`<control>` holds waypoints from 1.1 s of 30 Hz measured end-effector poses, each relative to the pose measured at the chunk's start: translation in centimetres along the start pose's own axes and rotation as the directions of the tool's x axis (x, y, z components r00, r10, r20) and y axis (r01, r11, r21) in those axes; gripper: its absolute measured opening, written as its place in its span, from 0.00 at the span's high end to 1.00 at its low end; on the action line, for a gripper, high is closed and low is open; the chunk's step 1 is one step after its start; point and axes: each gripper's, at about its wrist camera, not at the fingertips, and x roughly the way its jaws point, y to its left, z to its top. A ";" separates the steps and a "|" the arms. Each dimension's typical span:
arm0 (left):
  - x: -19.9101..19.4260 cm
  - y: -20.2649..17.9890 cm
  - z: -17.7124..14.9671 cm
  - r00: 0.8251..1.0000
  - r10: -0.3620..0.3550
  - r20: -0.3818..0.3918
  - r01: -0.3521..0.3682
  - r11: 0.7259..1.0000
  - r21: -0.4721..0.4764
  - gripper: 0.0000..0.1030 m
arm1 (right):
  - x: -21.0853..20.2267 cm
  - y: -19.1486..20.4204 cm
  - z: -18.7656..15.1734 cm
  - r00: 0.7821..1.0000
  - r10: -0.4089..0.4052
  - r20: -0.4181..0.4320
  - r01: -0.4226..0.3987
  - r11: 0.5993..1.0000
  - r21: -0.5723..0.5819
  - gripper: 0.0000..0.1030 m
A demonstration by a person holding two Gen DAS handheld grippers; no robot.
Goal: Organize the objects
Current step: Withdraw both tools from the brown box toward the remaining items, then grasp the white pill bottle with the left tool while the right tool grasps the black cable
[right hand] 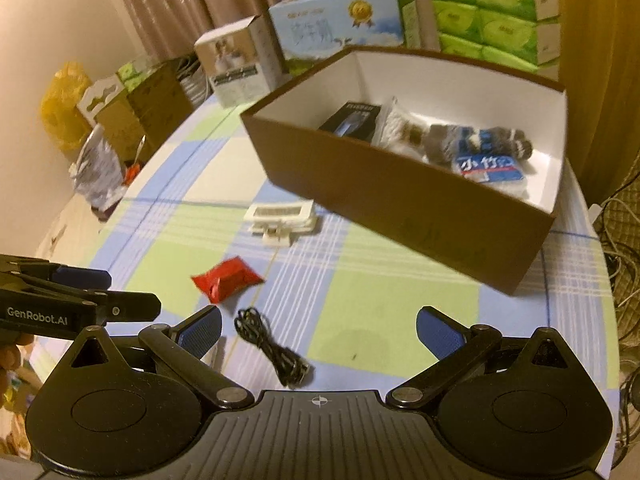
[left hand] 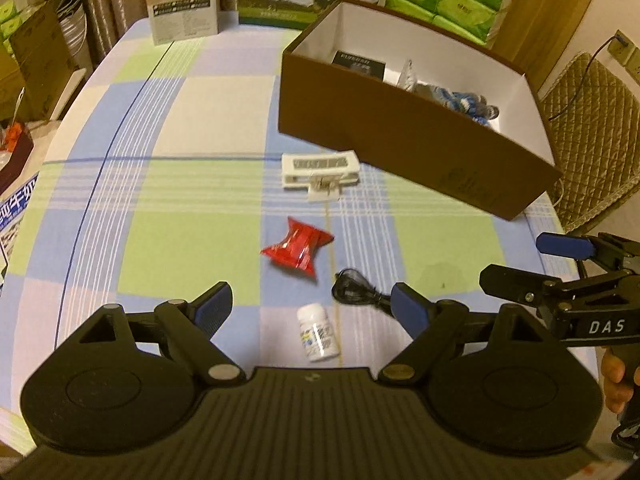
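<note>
left wrist: left claw (left hand: 312, 306) wide, empty, above white bottle (left hand: 318, 332); right claw (right hand: 318, 328) likewise wide, empty.

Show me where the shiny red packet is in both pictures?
Left wrist view: the red packet lies mid-picture on the tablecloth, beyond the white bottle.
Right wrist view: the packet lies left of centre, beyond the black cable.
Shared landmark: the brown box.

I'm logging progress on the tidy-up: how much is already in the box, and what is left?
Done: the brown cardboard box already holds several items. In hand: nothing; the left gripper and right gripper are open and empty. Left on the checked tablecloth: white plastic clip, red foil packet, coiled black cable, small white bottle.
</note>
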 end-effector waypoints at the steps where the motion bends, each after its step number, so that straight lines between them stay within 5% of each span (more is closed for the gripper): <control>1: 0.1 0.1 -0.2 1.000 0.003 -0.004 -0.004 1.000 -0.003 0.19 | 0.2 0.0 -0.2 1.000 0.004 -0.006 -0.004 1.000 -0.004 0.02; 11: 1.2 1.3 -1.6 0.999 0.023 -0.036 -0.025 0.999 -0.033 0.19 | 2.3 1.0 -1.3 0.997 0.058 -0.054 -0.061 0.996 -0.061 0.04; 21: 3.4 2.7 -2.9 0.996 0.045 -0.080 -0.051 0.997 -0.063 0.19 | 6.0 2.5 -2.2 0.987 0.116 -0.113 -0.137 0.970 -0.201 0.45; 33: 4.6 3.4 -3.2 0.993 0.055 -0.103 -0.063 0.995 -0.078 0.19 | 9.5 4.1 -2.9 0.983 0.099 -0.153 -0.147 0.926 -0.347 0.65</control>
